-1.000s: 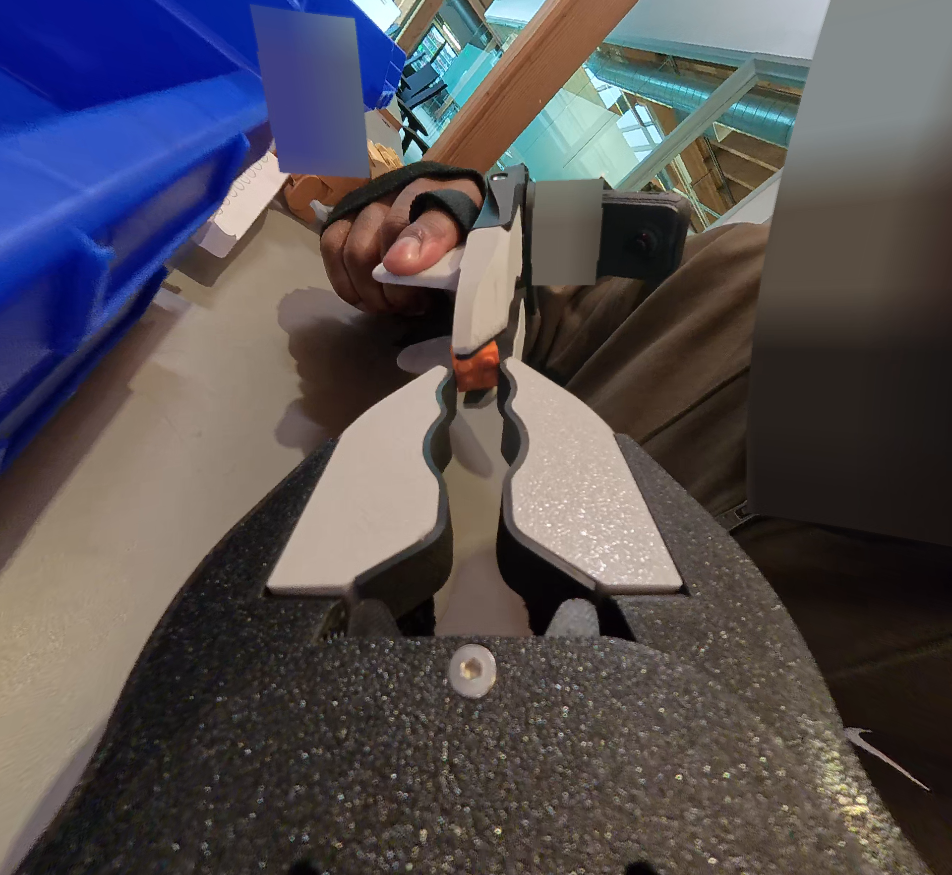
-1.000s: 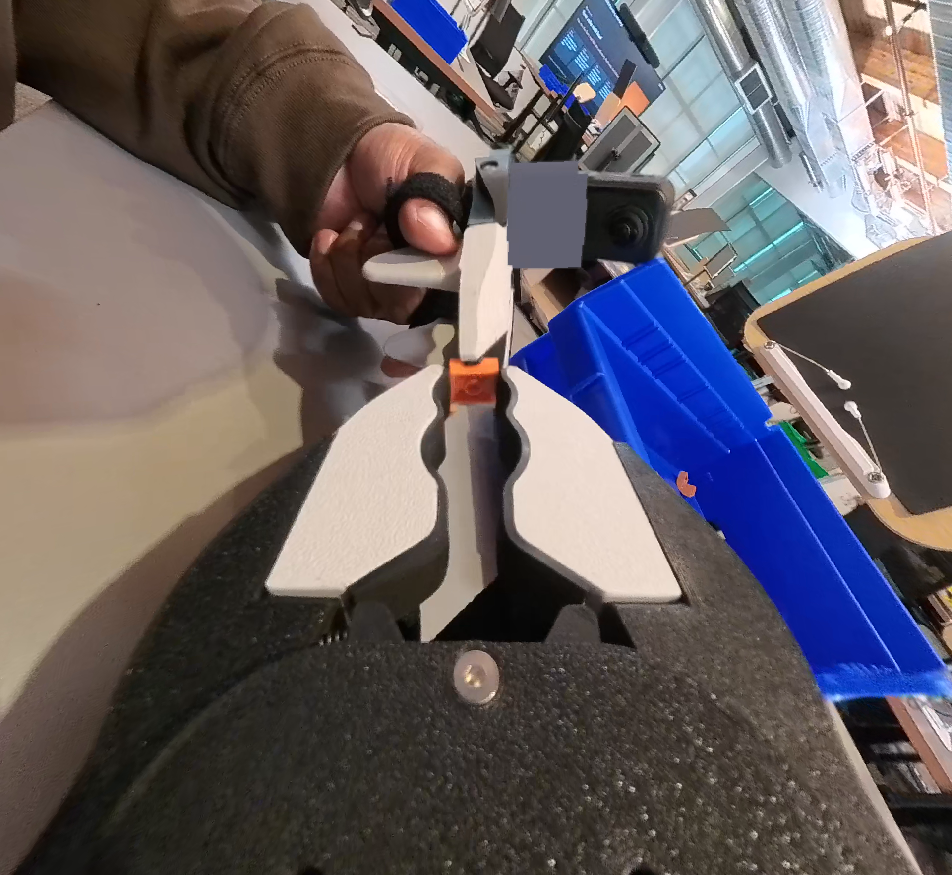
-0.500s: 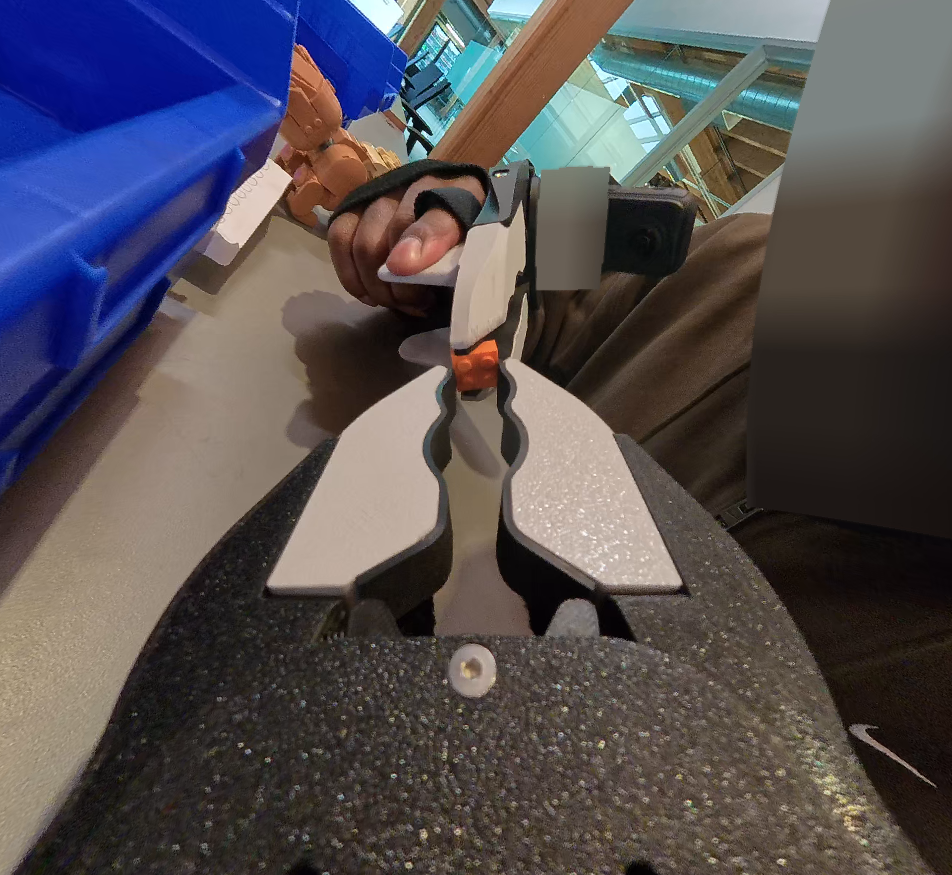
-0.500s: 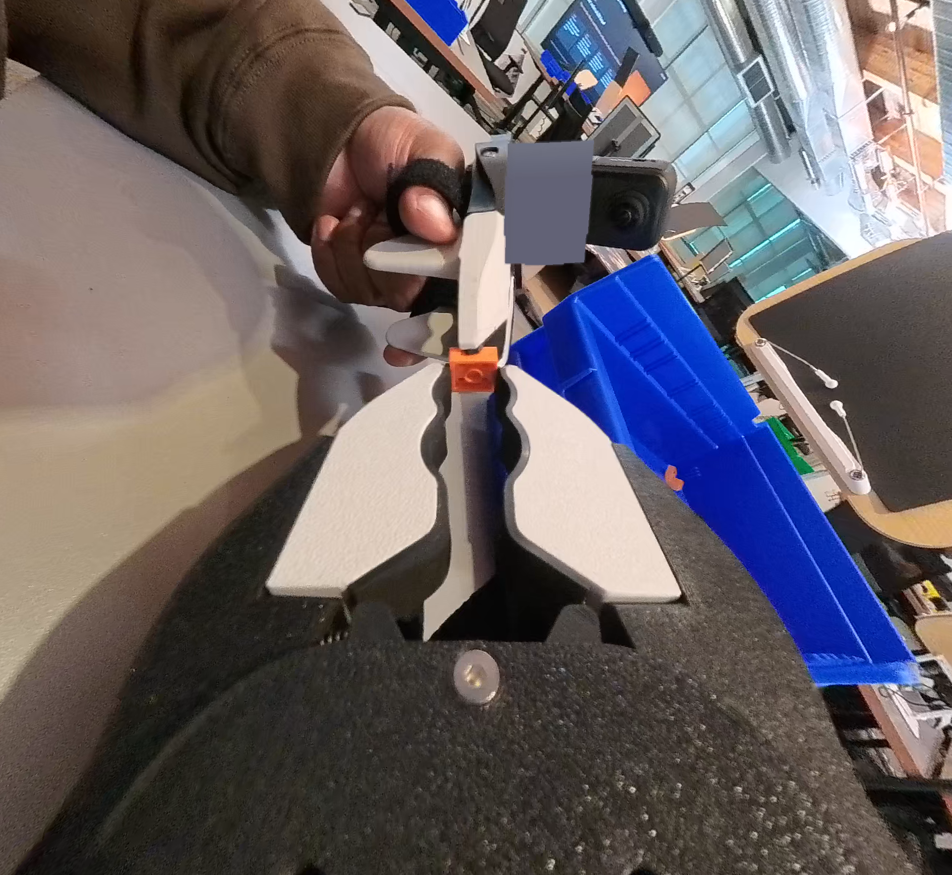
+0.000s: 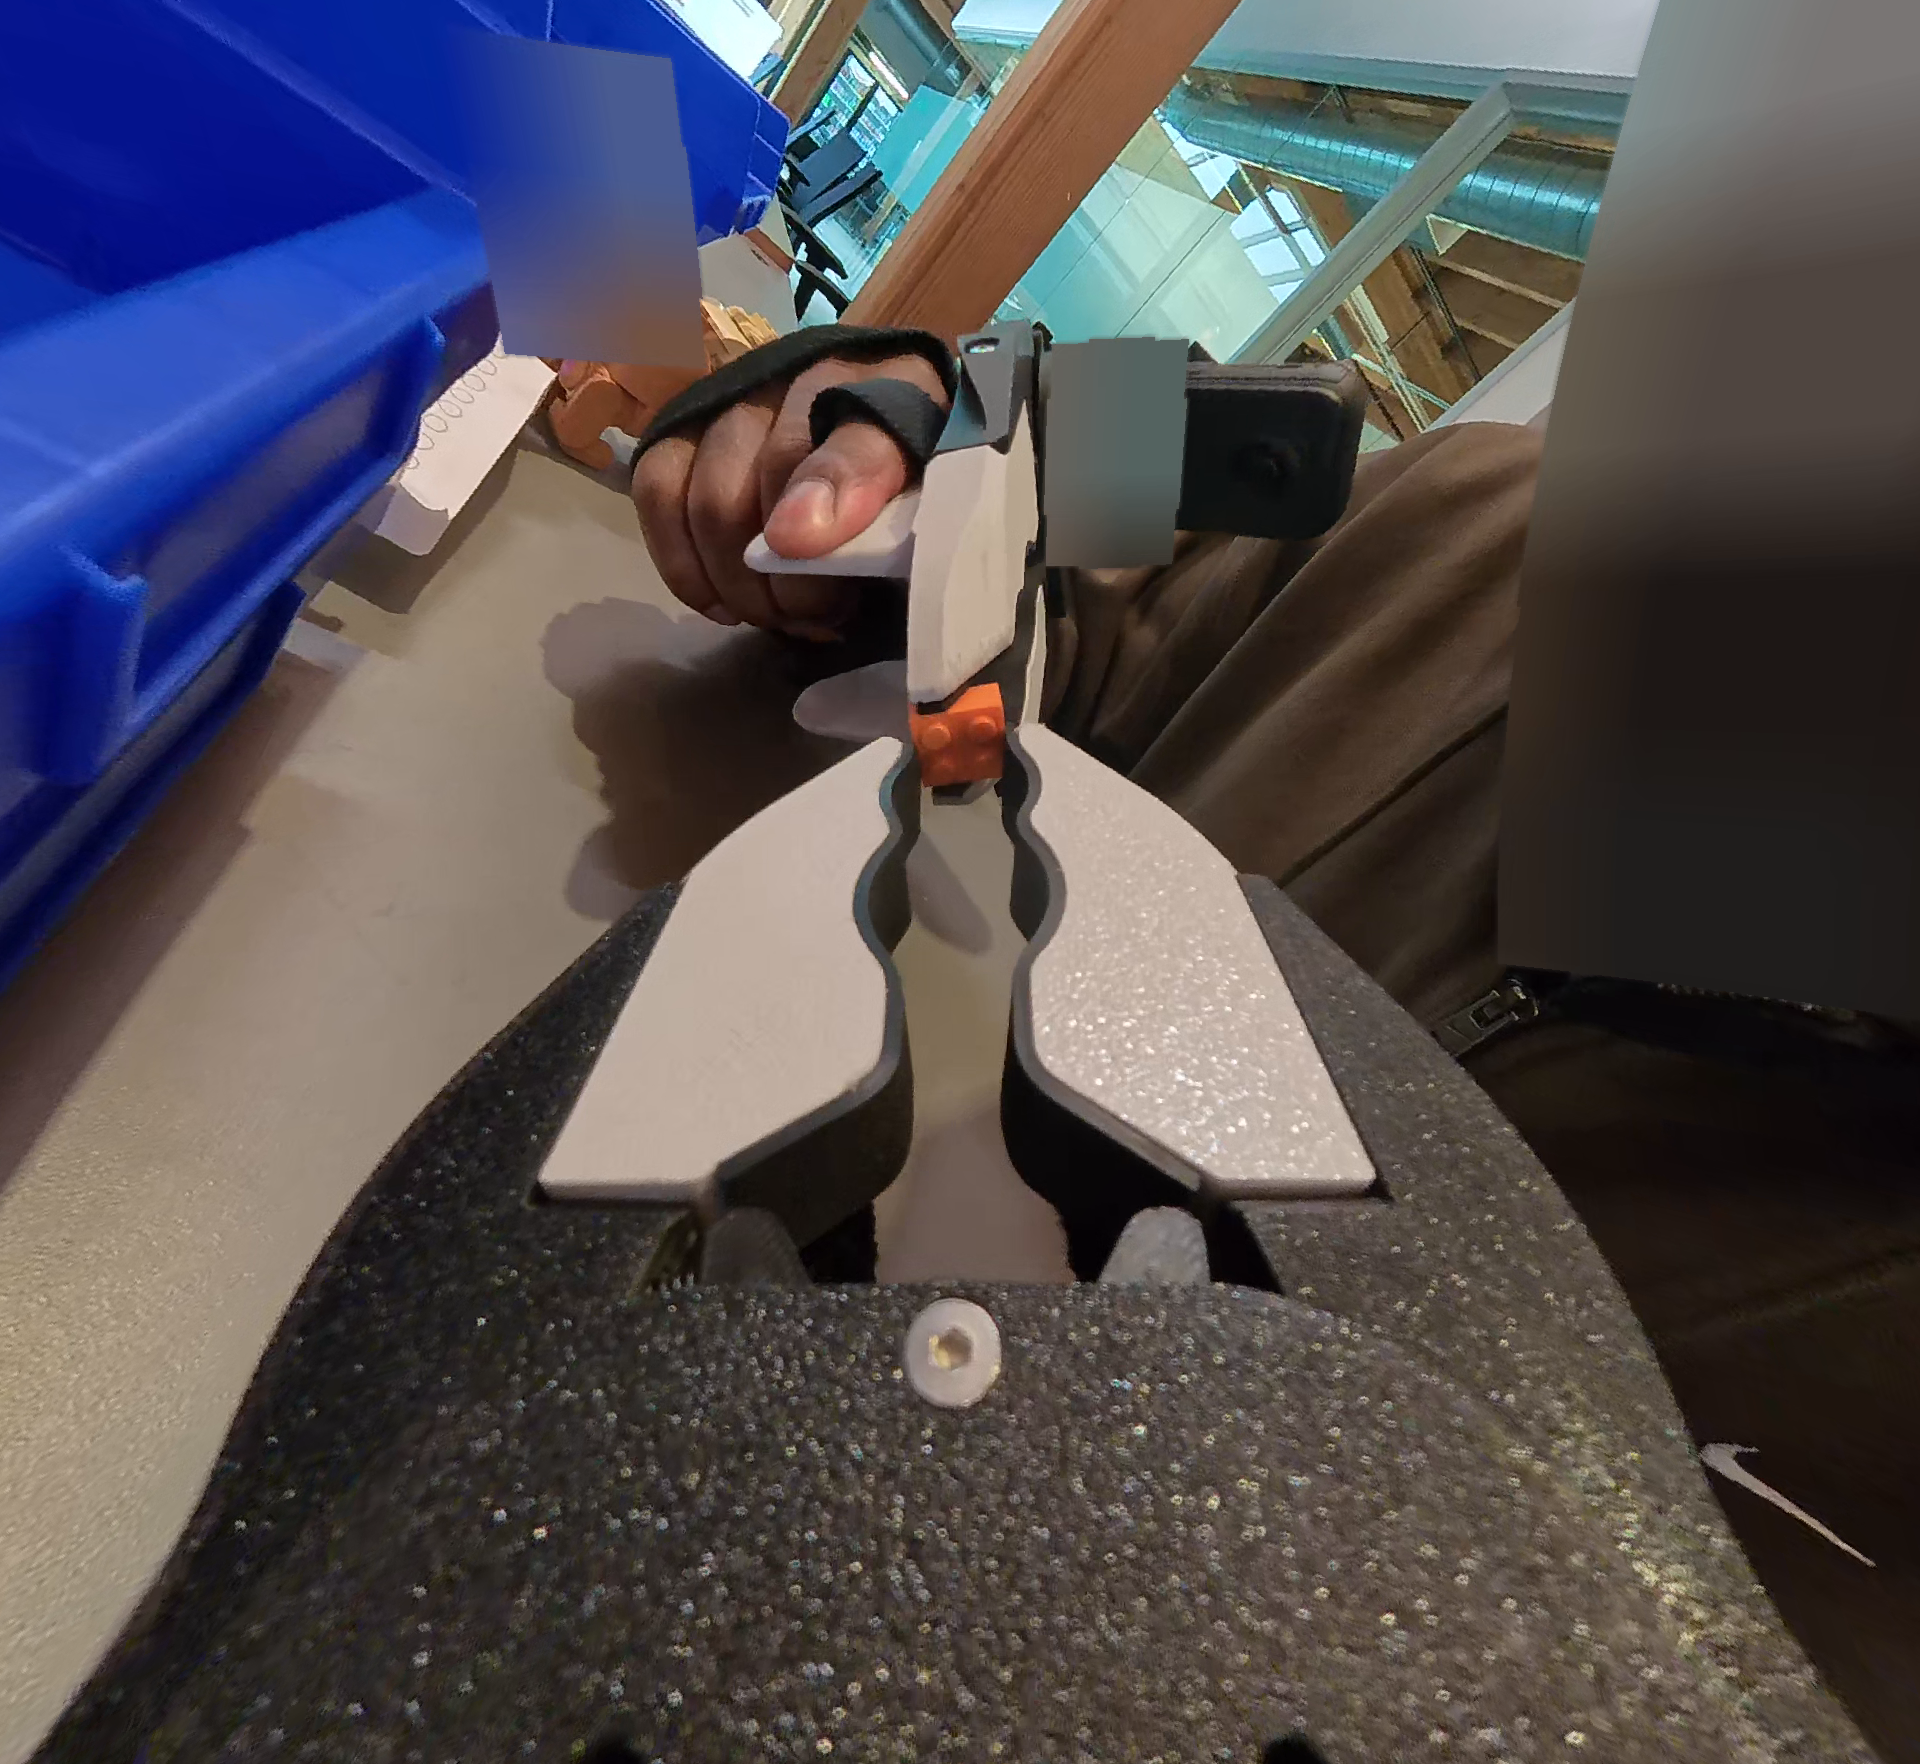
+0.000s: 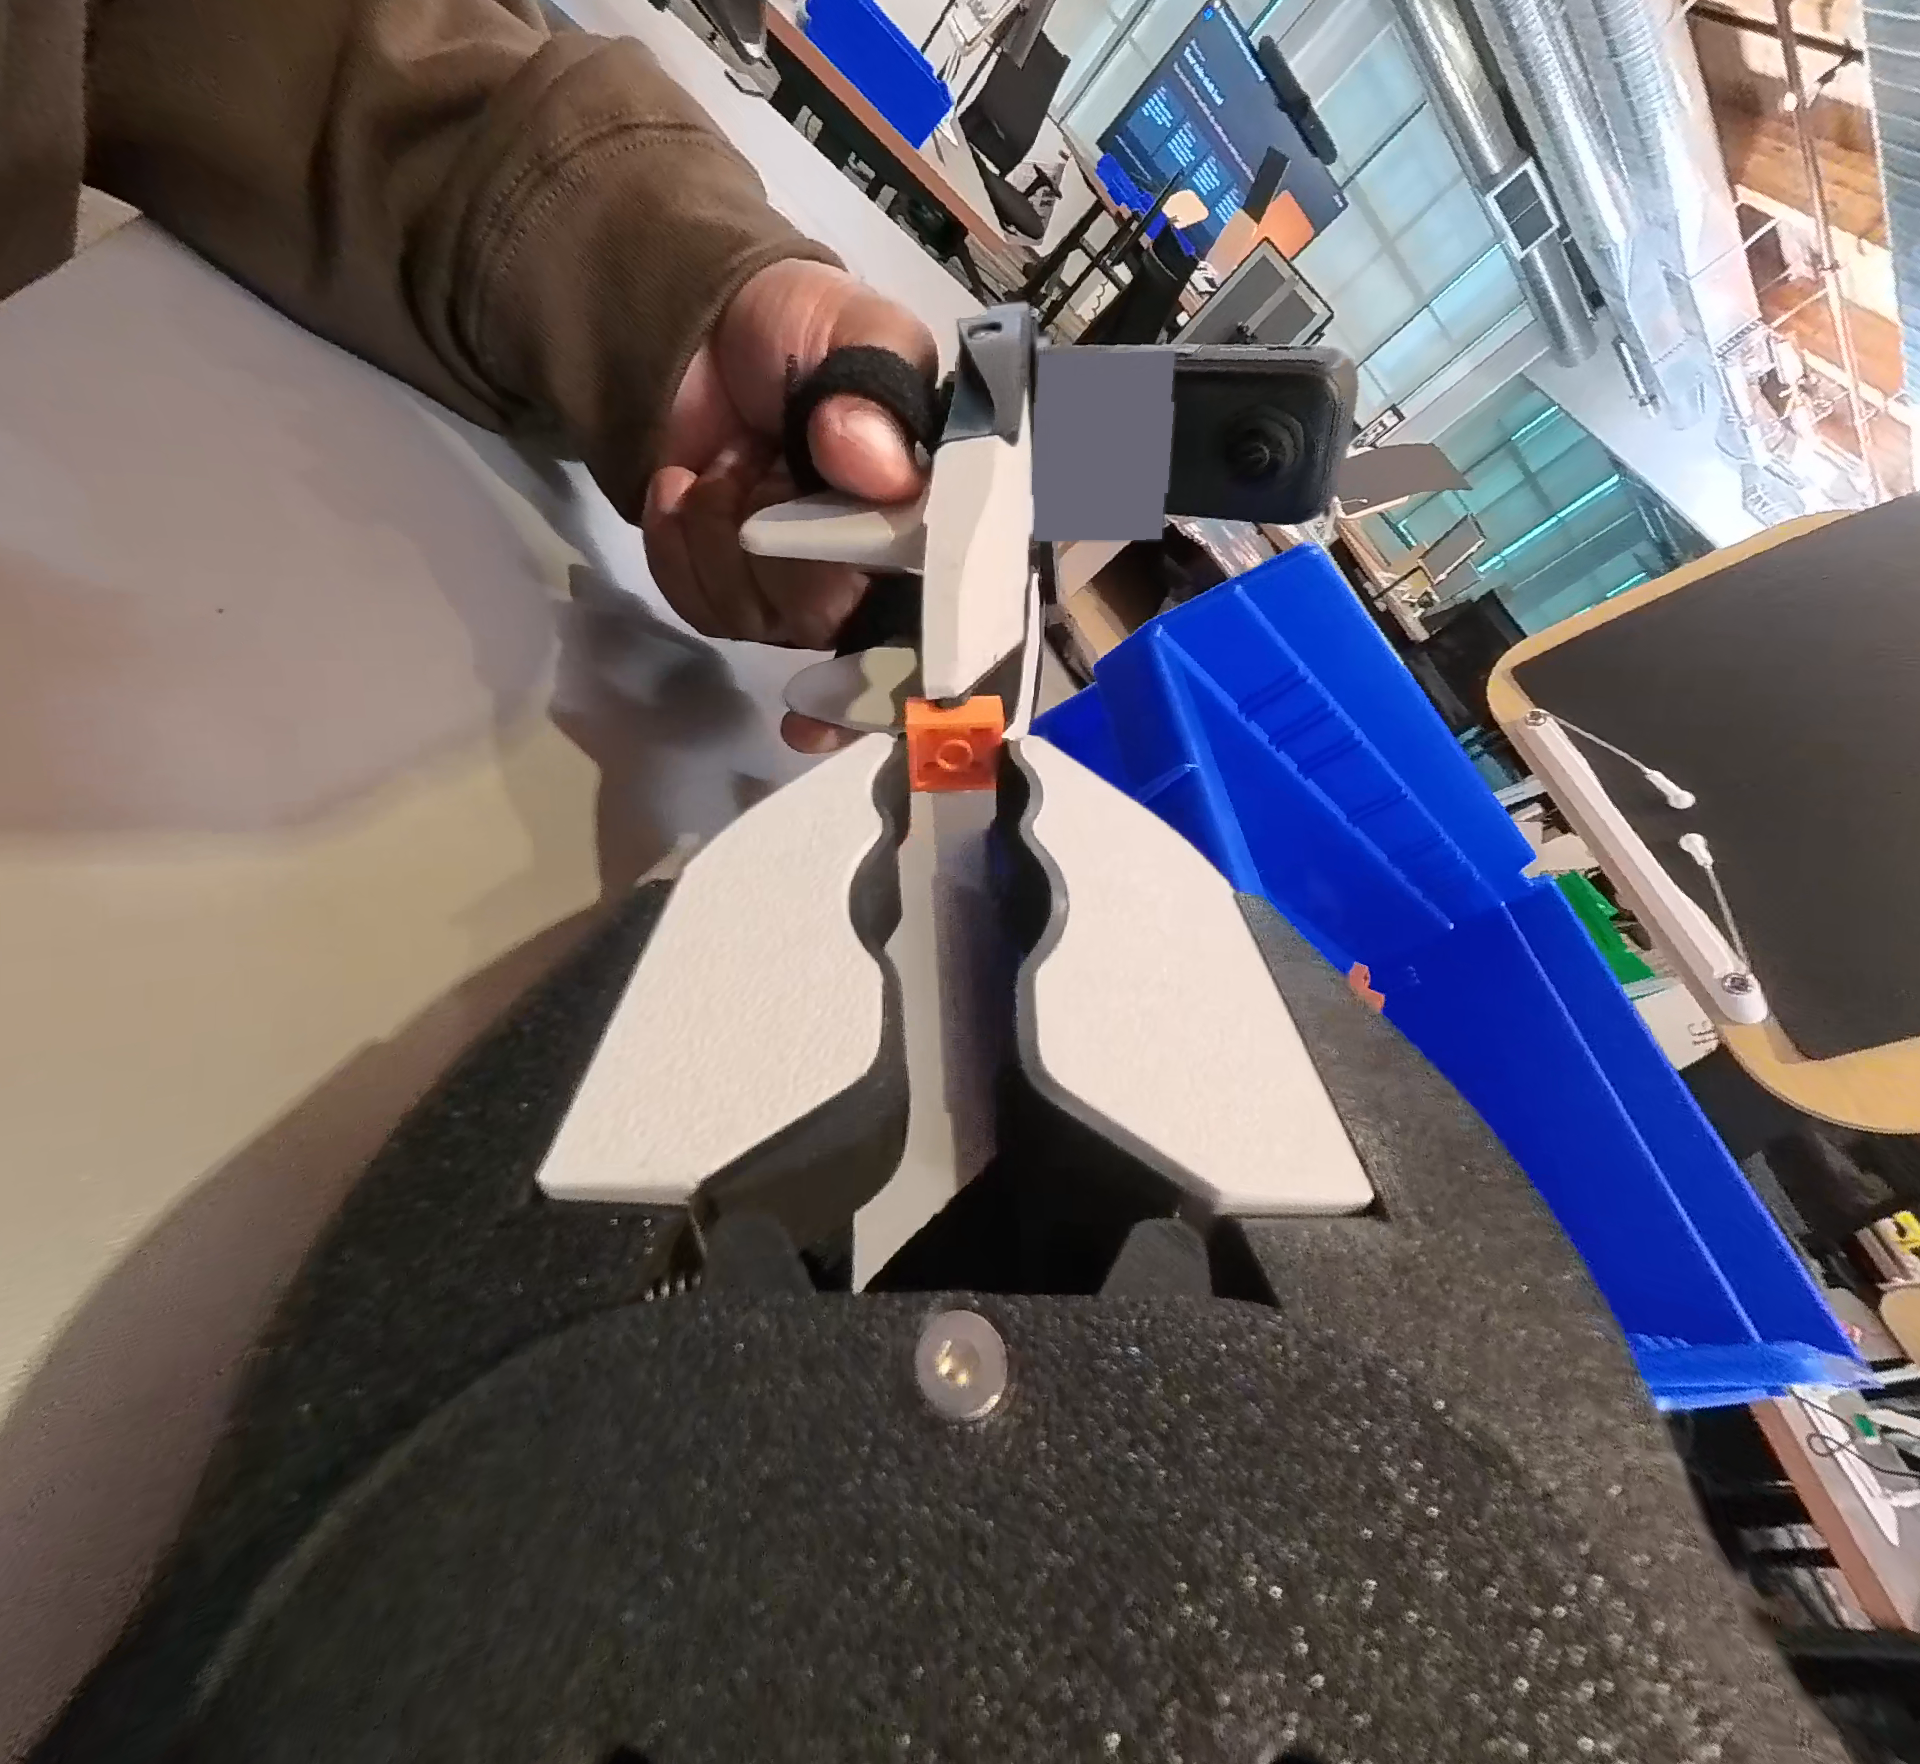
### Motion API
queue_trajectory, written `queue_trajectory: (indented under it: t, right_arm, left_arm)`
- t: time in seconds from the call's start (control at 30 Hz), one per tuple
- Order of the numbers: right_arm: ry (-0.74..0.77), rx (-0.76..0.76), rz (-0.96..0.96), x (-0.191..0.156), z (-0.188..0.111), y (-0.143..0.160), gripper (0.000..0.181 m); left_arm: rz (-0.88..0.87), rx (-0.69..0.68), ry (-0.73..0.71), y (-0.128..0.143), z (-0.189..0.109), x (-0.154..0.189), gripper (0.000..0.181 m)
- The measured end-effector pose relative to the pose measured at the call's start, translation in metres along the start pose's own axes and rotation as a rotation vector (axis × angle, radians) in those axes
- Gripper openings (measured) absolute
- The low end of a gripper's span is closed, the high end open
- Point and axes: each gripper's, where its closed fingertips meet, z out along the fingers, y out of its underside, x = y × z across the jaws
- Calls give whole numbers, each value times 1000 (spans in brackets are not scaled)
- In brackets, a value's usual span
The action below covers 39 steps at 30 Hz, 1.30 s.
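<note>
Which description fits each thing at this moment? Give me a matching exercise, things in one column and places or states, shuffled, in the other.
Things:
1. orange brick
2. blue bin
3. brown sleeve
4. black strap

Places or states:
A. looped around a thumb
B. clamped between the fingertips of the left gripper
C. filling the left side of the left wrist view
D. ending at the hand

Pairs: 1-B, 2-C, 3-D, 4-A
</note>
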Motion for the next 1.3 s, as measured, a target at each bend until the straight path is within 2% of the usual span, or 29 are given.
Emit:
queue_trajectory:
  t: [0.23,0.27,0.3,0.37,0.43,0.6,0.7,0.9,1.1,1.3]
  right_arm:
    - [20,-2,-46,2,-1,-1,17]
    - [24,-5,-47,3,-3,-1,16]
    - [72,-32,-41,13,-8,5,17]
    - [161,-7,55,41,-31,14,17]
    - [204,14,91,52,-42,18,17]
    - [149,-12,29,34,-26,15,16]
    - [157,-21,13,31,-23,14,16]
    - [202,-51,-89,20,-12,5,16]
    - [227,-34,-157,-7,3,-18,16]
    - [256,-48,-238,-37,17,-36,16]
  left_arm:
    - [16,0,-5,-3,-4,2,15]
    - [29,16,19,-6,-8,5,0]
    - [16,101,20,-19,-21,6,0]
    - [42,214,-70,-38,-53,-4,0]
    - [80,250,-148,-46,-60,-10,0]
    - [126,97,-173,-27,-35,-11,2]
    - [140,93,-202,-28,-28,-11,12]
    - [191,161,-277,-22,-22,12,18]
    - [313,294,-484,16,-43,34,23]
    - [511,422,-686,41,-66,55,26]
